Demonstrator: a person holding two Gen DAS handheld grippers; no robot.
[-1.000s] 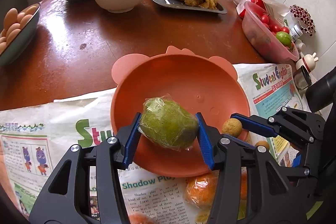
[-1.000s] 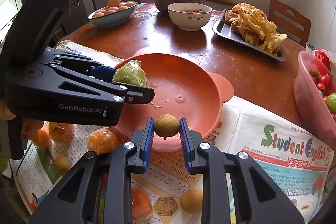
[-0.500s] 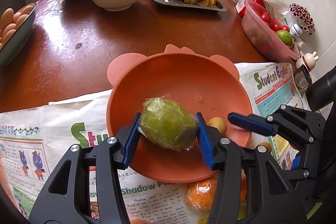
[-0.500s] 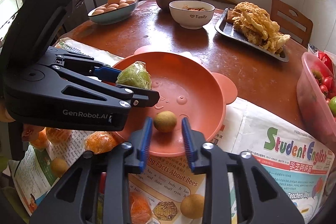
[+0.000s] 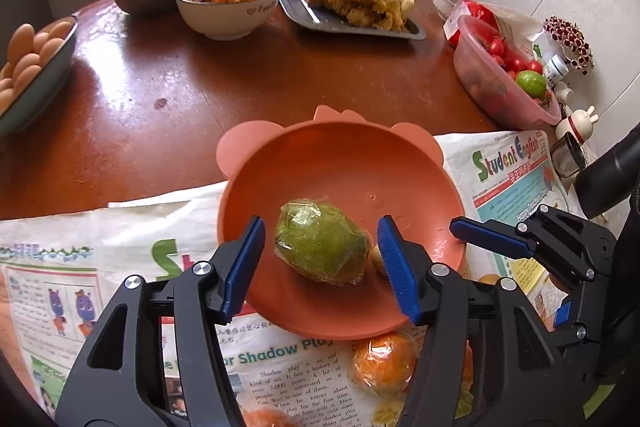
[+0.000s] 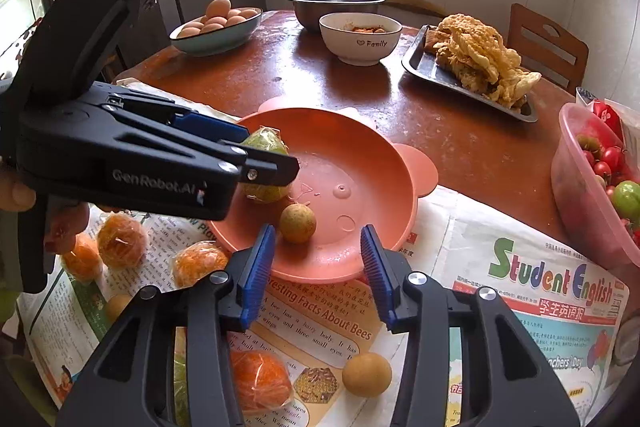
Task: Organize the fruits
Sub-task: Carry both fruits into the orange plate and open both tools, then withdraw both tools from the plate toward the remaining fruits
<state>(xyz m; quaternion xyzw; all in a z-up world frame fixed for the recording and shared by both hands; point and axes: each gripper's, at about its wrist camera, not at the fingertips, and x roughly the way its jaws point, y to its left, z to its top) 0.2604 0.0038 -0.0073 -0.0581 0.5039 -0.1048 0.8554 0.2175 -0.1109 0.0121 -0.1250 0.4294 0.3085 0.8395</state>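
- On the far left of the newspaper (image 6: 320, 311), three wrapped oranges (image 6: 120, 239) wait beside the pink bowl (image 6: 372, 163), apart from it; nothing there has moved.
- My left gripper (image 5: 320, 263) has just been opening. A second ago its blue pads pressed on the wrapped green fruit (image 5: 320, 243); now there is a gap on both sides, so the jaws stand apart and hold nothing.
- That green fruit sits on the floor of the pink bowl, toward the near-left side, resting on its own. I judge that drop done.
- My right gripper (image 6: 318, 267) has also just been opening. A second ago it was clamped on the small brown fruit (image 6: 298, 223); now its jaws are wide and nothing is between the pads.
- The small brown fruit lies in the bowl just beyond my right fingertips, next to the green fruit; whether the two touch I cannot tell.
- So two fruits are in the bowl and both grippers are free. I judge the task is only partly done.
- Further right and nearer me, another small brown fruit (image 6: 366, 375) and a wrapped orange (image 6: 260, 383) lie on the newspaper; these look like the next pickups for my right side.
- Both grippers crowd the bowl's near rim, so I would pull back with care not to nudge it.
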